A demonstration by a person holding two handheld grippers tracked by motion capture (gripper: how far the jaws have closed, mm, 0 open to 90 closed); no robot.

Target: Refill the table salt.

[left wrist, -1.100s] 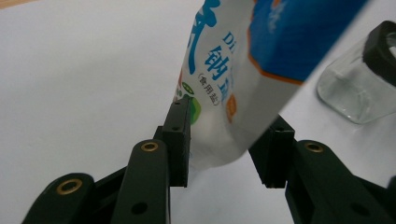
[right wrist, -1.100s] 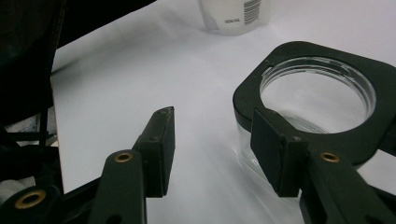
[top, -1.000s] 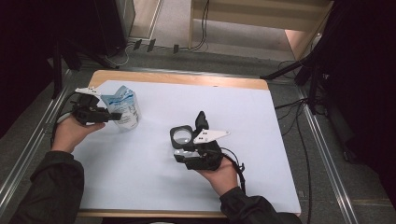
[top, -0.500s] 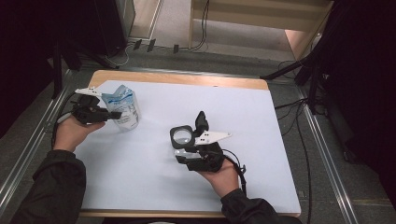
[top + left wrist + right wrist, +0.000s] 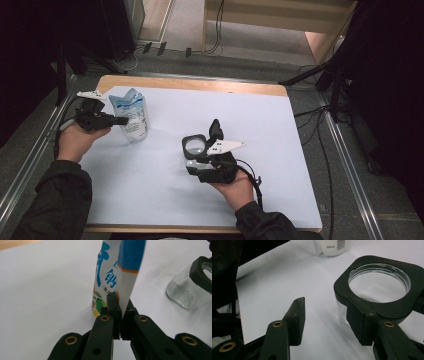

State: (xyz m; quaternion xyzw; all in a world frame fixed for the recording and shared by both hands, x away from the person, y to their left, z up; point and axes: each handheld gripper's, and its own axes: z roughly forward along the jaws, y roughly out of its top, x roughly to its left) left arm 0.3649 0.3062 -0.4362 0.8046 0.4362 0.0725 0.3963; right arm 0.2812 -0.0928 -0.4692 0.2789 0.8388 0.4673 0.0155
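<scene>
The left gripper [image 5: 119,312] jaws have just clenched on the upright pouch [image 5: 129,114]; right gripper [image 5: 325,322] jaws stand released beside the empty glass jar [image 5: 378,293].

The pouch [image 5: 131,116] is white and pale blue, printed with blue characters, an orange stripe under a blue band, and small green and yellow fruit near its base. The jar [image 5: 195,150] is clear glass with a black square collar. Both grippers are black with brass-coloured rivets, the left gripper [image 5: 121,120] and right gripper [image 5: 205,137] each topped by a white plate. The table [image 5: 300,165] is white, edged in light wood.
</scene>
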